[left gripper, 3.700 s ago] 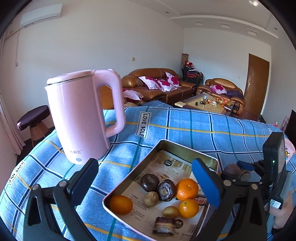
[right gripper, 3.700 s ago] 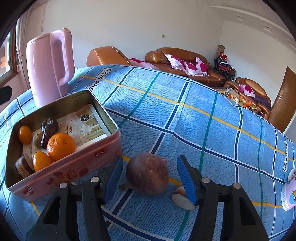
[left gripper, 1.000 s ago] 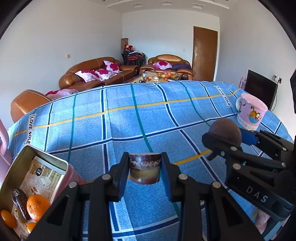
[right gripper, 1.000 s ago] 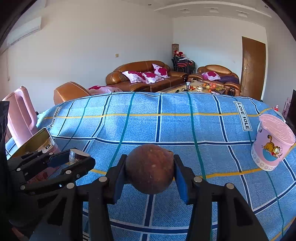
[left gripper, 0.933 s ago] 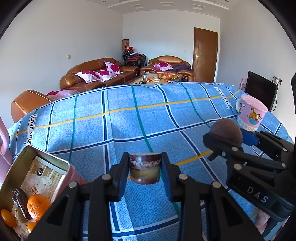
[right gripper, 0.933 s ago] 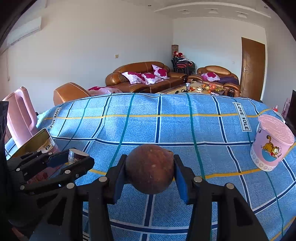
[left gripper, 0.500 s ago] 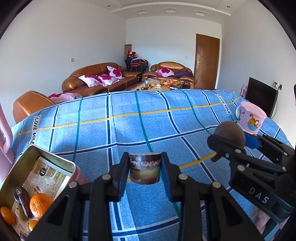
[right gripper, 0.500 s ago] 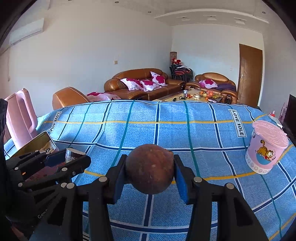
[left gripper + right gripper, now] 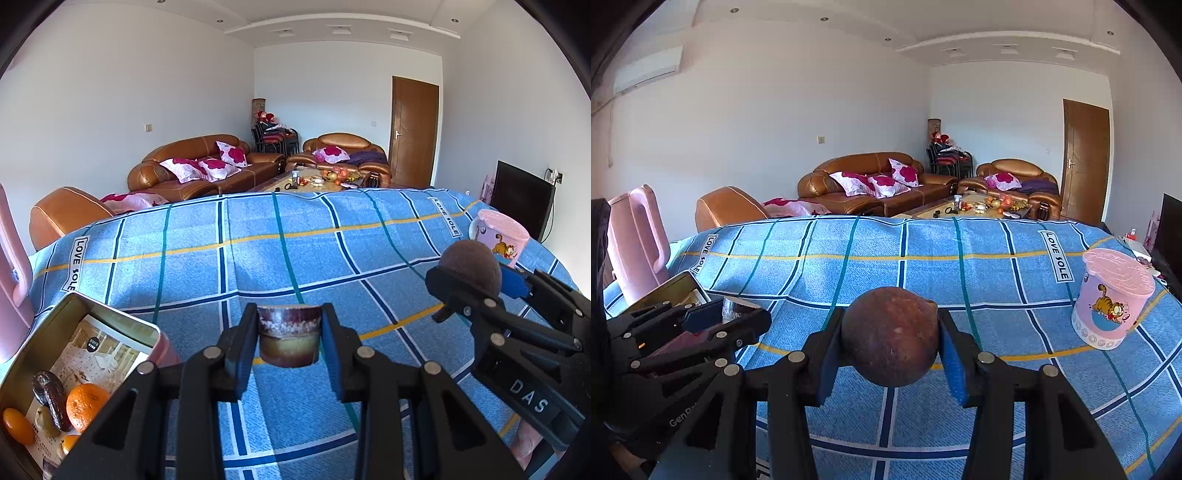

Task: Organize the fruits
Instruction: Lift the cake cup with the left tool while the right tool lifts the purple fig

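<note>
- The left gripper [image 9: 289,341] has its jaws clenched on a cut fruit piece [image 9: 288,339], purple rind over yellowish flesh, carried in the air above the blue plaid cloth [image 9: 258,258] on the bench; the exact fruit I cannot tell
- The right gripper [image 9: 890,343] has its jaws clenched on a round brown fruit [image 9: 890,336], likewise held off the cloth, to the right of the left gripper
- The open tin [image 9: 110,317] sits at the left, just beside the pink kettle [image 9: 637,236]; it already holds oranges [image 9: 86,406], a dark oblong fruit [image 9: 50,398] and a few smaller pieces
- Judged from this, the sorting is well along; what is left is to bring both carried fruits over to the tin and set them in
- A pink lidded cartoon cup [image 9: 1112,299] stands well apart at the right, seemingly no part of the job
</note>
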A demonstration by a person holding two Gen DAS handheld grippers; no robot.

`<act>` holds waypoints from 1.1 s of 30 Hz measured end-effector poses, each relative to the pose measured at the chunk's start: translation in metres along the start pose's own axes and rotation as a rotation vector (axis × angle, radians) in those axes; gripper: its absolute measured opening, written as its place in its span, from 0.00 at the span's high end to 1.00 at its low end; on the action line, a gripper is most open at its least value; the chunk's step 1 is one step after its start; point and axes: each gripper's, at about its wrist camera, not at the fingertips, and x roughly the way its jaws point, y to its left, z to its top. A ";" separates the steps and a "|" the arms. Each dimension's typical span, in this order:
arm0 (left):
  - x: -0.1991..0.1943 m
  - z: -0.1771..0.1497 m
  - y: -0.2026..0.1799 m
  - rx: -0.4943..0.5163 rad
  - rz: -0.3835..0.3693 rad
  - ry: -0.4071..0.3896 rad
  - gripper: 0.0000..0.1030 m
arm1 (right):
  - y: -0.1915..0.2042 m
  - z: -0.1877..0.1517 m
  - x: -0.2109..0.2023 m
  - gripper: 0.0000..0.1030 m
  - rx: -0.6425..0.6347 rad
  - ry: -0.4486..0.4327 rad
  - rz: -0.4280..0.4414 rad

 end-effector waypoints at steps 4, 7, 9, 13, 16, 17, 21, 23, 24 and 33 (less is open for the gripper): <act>-0.004 -0.001 0.001 -0.001 0.002 -0.020 0.66 | 0.004 0.000 -0.003 0.51 -0.018 -0.020 -0.006; -0.007 -0.001 0.000 0.002 0.003 -0.033 0.66 | 0.004 0.000 -0.005 0.51 -0.019 -0.032 -0.006; -0.008 -0.001 -0.001 0.004 0.004 -0.037 0.66 | 0.004 0.000 -0.006 0.51 -0.018 -0.037 -0.007; -0.010 -0.002 0.000 0.001 0.005 -0.046 0.66 | 0.003 0.000 -0.008 0.51 -0.017 -0.049 -0.009; -0.012 -0.002 0.000 -0.001 0.006 -0.058 0.66 | 0.004 -0.001 -0.010 0.51 -0.019 -0.060 -0.010; -0.013 -0.002 0.001 -0.001 0.006 -0.064 0.66 | 0.004 -0.001 -0.011 0.51 -0.020 -0.064 -0.012; -0.016 -0.003 0.001 0.001 0.007 -0.078 0.66 | 0.004 -0.002 -0.015 0.51 -0.023 -0.078 -0.014; -0.017 -0.003 0.002 0.000 0.008 -0.084 0.66 | 0.005 -0.002 -0.016 0.51 -0.023 -0.083 -0.016; -0.018 -0.004 0.002 0.000 0.009 -0.087 0.66 | 0.005 -0.003 -0.017 0.51 -0.023 -0.086 -0.016; -0.023 -0.005 0.003 0.002 0.008 -0.115 0.66 | 0.007 -0.005 -0.025 0.51 -0.029 -0.114 -0.017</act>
